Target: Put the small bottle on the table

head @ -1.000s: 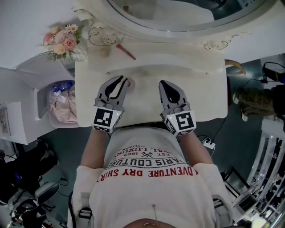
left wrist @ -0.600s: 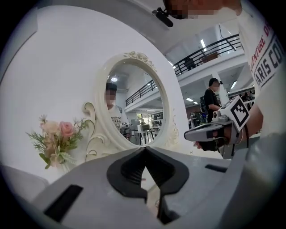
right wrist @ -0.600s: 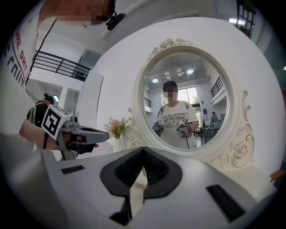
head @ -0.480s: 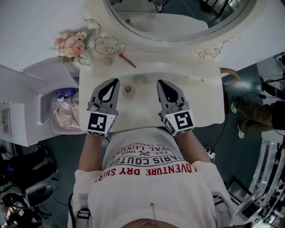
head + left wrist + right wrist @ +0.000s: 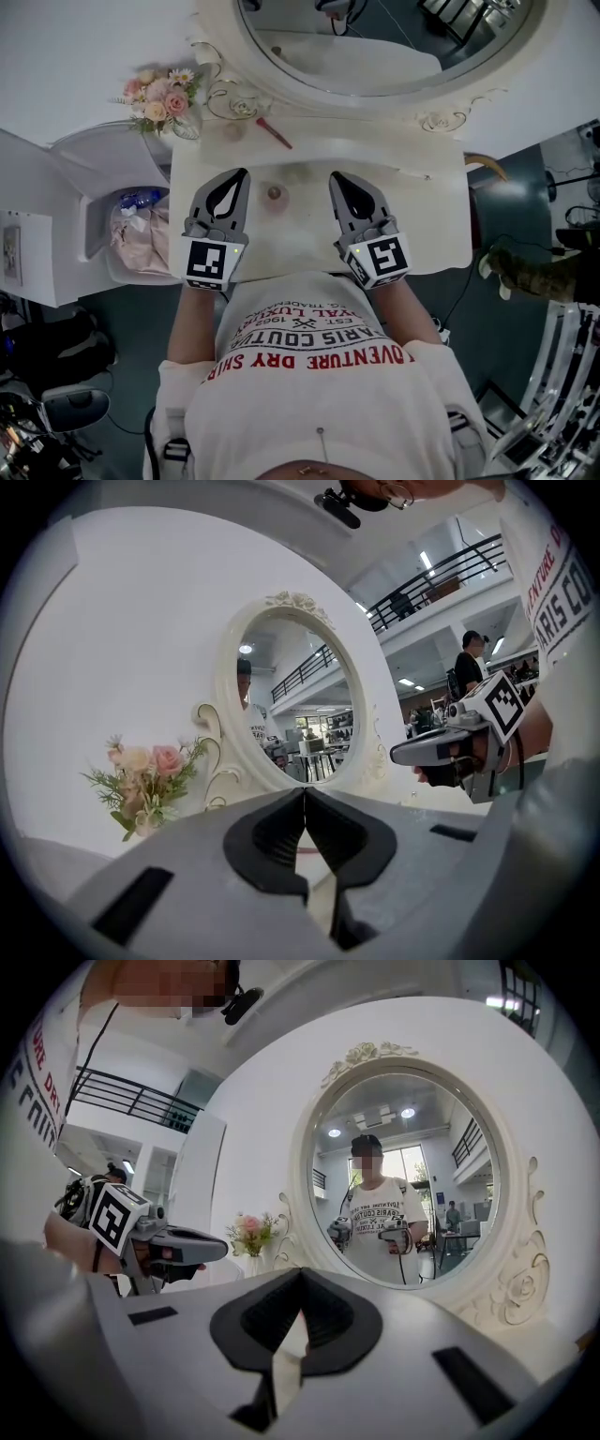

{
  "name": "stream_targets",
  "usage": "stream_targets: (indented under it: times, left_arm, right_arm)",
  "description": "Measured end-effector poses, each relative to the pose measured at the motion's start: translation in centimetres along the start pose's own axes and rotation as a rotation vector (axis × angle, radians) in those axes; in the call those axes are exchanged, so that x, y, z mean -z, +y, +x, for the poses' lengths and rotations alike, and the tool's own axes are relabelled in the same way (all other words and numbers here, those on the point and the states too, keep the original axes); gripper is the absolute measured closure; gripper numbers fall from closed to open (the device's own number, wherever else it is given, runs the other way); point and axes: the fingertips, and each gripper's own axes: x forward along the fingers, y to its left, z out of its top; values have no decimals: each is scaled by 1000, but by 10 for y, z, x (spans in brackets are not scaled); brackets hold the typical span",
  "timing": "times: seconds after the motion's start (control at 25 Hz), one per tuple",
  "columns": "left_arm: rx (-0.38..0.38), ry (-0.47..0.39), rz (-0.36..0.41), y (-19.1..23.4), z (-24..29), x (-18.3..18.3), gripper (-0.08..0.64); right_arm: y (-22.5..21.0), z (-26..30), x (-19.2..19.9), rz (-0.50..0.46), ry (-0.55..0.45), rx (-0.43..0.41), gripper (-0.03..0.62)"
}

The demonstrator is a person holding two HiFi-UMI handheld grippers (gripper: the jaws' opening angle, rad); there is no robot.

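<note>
Small bottle [image 5: 274,193] stands upright on the pale surface [image 5: 431,225], seen from above as a small round top. It sits in the gap between the two tools, at 3 o'clock of the left tool's jaws and 9 o'clock of the right tool's, nearer the left one and touching neither.

The left tool [image 5: 242,173] has its jaws pressed together with nothing between them, and its own view shows the pads meeting in a thin line. The right tool [image 5: 335,175] is also closed at the tips and carries nothing. Both tools are held above the surface, pointing toward 12 o'clock at the oval mirror [image 5: 375,37] with its ornate cream frame.

A thin red stick [image 5: 275,133] lies on the surface at 12 o'clock of the bottle, near the mirror's foot. A bunch of pink and white flowers [image 5: 155,98] stands at 10 o'clock, by the surface's far left corner.
</note>
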Motion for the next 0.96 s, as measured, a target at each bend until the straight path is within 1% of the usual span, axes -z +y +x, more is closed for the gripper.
stream_targets:
  times: [0.28,0.52,0.96]
  left_arm:
    - [-19,-7,-19,6,0,0,552]
    - [-14,-3,-19,6,1,2,552]
    - [-25,0,-26,11,1,2,552]
  right_arm:
    - [0,2,0,-19,-7,4,594]
    - [2,5,1,-21,-11,-3,594]
    - [-2,5,7,9,-3,18,594]
